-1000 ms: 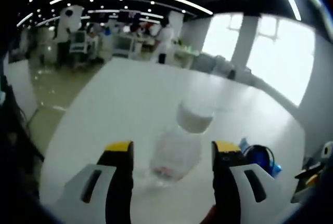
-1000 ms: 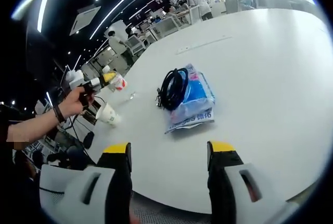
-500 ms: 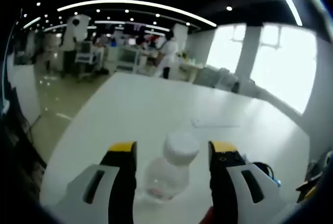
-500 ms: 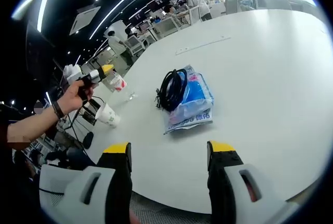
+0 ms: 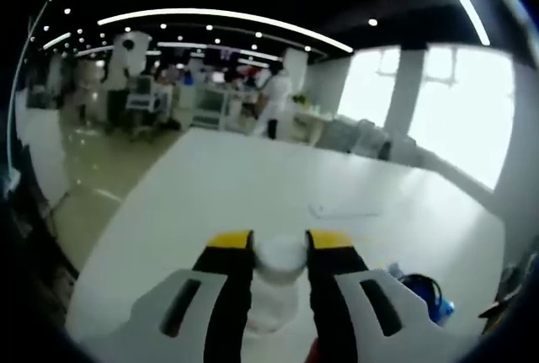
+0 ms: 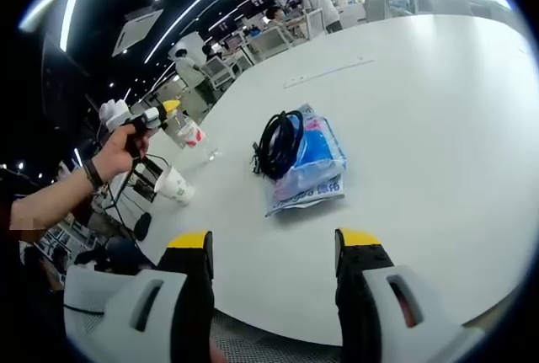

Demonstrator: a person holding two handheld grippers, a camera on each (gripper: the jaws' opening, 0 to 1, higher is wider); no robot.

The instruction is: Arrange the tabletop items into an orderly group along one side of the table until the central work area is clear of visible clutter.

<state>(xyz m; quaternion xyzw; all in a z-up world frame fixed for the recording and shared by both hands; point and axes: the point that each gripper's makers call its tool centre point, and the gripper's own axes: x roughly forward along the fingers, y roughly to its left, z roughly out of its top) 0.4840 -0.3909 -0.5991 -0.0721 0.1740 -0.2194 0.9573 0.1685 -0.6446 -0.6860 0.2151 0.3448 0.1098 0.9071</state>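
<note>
Near table edge (image 6: 253, 308) — left hand-held gripper (image 5: 280, 245) clamps bottle (image 5: 276, 283).

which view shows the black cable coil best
The right gripper view. There the black cable coil lies in full on the blue packet in the middle of the white table, nothing in front of it. The left gripper view catches just a dark, blurred bit of it at the lower right.

bottle (image 5: 276, 291) body hidden between left gripper's jaws
</note>
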